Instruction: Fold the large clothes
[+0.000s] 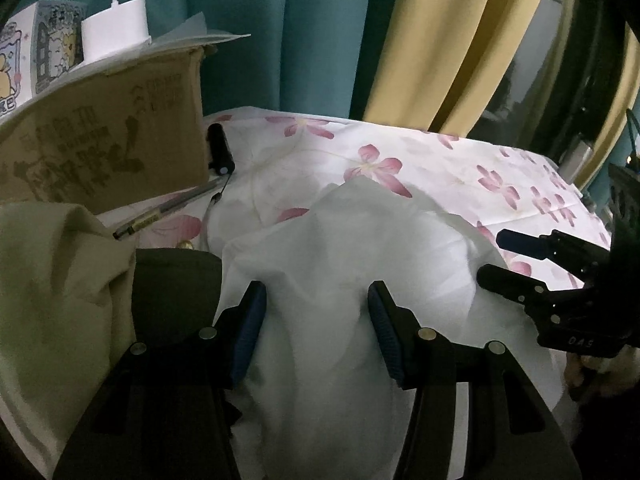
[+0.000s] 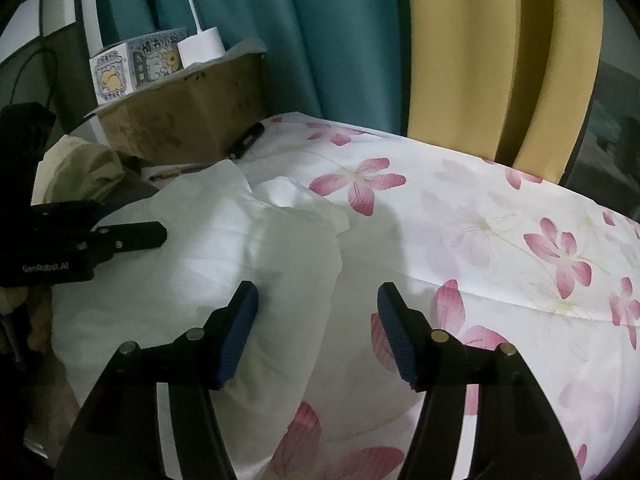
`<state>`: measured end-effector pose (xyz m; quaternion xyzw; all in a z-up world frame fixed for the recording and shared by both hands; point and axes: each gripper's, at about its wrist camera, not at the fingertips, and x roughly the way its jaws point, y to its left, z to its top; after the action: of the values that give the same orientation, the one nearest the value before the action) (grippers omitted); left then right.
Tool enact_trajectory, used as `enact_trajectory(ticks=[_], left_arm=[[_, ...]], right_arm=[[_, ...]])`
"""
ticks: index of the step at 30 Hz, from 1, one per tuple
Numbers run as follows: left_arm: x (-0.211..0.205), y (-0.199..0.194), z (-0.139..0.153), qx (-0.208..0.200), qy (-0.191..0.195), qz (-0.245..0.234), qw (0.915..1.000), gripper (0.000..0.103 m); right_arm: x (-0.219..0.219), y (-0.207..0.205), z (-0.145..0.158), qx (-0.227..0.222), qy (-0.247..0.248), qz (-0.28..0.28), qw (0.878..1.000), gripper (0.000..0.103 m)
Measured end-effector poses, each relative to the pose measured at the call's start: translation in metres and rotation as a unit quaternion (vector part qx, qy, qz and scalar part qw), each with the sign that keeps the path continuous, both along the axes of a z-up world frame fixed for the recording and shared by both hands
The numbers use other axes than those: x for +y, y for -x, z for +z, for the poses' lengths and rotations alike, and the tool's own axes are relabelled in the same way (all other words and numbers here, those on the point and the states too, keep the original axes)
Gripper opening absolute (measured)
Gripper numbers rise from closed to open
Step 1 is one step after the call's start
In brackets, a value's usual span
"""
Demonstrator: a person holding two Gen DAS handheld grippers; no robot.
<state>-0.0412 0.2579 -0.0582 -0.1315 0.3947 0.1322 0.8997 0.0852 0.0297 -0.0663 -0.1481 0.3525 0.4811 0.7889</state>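
- Left gripper (image 1: 317, 300) stands with its jaws apart — blue pads either side of a hump of the white garment (image 1: 340, 280), and the pads do not visibly press on the cloth.
- Right gripper (image 2: 318, 302) has jaws wide too, nothing clamped between them; it hangs over the right-hand edge of the white garment (image 2: 208, 264) where it meets the sheet.
- In the left wrist view the right gripper (image 1: 490, 254) comes in from the right, fingers parted, its tips at the garment's far edge.
- In the right wrist view the left gripper (image 2: 162, 234) reaches in from the left, just over the rumpled white cloth.
- The white garment lies crumpled in a heap on the floral sheet (image 2: 500, 240) — white with pink flowers — filling the near-left part of the bed.
- Left of the heap sits a bundle of pale olive cloth (image 1: 60, 280), with something dark (image 1: 176, 284) beside it.
- Further back, a pen (image 1: 168, 210) lies on the sheet, and a black cylinder (image 1: 219, 150) rests by a cardboard box (image 1: 108, 140).
- On the box: a white round lamp base (image 1: 116, 28) with a white stalk, and small illustrated cartons (image 2: 136, 64).
- Behind it all hang teal curtains (image 2: 320, 32) and a yellow curtain (image 2: 480, 60).
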Motion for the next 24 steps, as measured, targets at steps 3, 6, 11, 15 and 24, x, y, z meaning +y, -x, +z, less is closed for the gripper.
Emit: enact_trajectory(ticks=[3,6,11,15,24], left_arm=[[0.002,-0.005,-0.003,0.0,-0.006,0.0,1.0,0.056],[0.004,-0.011,-0.007,0.002,-0.009,0.001,1.0,0.056],[0.007,-0.018,-0.011,0.003,-0.01,0.001,0.9999,0.056],[0.008,-0.017,-0.01,-0.002,-0.005,0.0,1.0,0.056],[0.002,-0.005,0.001,-0.016,-0.002,-0.002,0.9999,0.056]], right_arm=[[0.004,-0.006,-0.004,0.003,0.001,-0.001,1.0,0.063],[0.009,-0.011,-0.008,0.006,0.002,-0.003,1.0,0.065],[0.014,-0.018,-0.015,0.006,0.003,-0.004,1.0,0.072],[0.012,-0.019,-0.015,0.009,0.002,-0.008,1.0,0.074],[-0.001,-0.008,-0.005,0.014,-0.009,-0.01,1.0,0.074]])
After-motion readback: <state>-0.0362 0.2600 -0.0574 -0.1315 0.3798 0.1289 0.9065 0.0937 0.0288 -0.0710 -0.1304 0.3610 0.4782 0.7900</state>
